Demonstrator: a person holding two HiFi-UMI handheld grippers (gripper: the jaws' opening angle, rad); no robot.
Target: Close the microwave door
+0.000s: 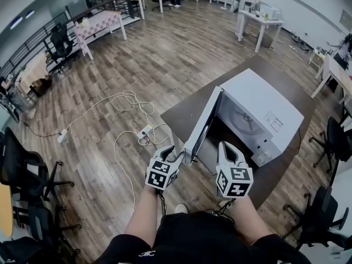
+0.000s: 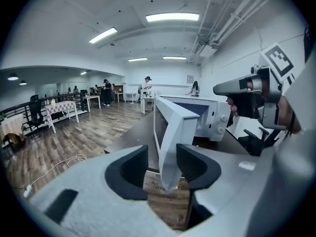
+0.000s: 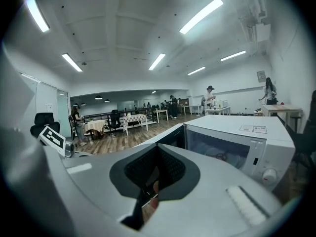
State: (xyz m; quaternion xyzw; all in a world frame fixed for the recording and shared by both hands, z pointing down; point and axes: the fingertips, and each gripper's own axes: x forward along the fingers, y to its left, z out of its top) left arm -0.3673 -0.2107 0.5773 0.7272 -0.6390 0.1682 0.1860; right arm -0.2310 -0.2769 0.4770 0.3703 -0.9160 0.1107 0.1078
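Note:
A white microwave (image 1: pixel 264 106) stands on a dark brown table (image 1: pixel 181 114) with its door (image 1: pixel 202 126) swung wide open toward me. My left gripper (image 1: pixel 177 155) is at the door's free edge. In the left gripper view that edge (image 2: pixel 170 132) stands between the spread jaws, close to the right pad, with a gap on the left side. My right gripper (image 1: pixel 226 146) hovers before the open cavity, its pads together on nothing. The right gripper view shows the microwave's body (image 3: pixel 237 137) and glass turntable beyond the closed jaws (image 3: pixel 157 174).
White cables and a power strip (image 1: pixel 146 132) lie on the wooden floor left of the table. Black office chairs stand at the left (image 1: pixel 22 169) and right (image 1: pixel 335 142). Other tables and people are far back in the room.

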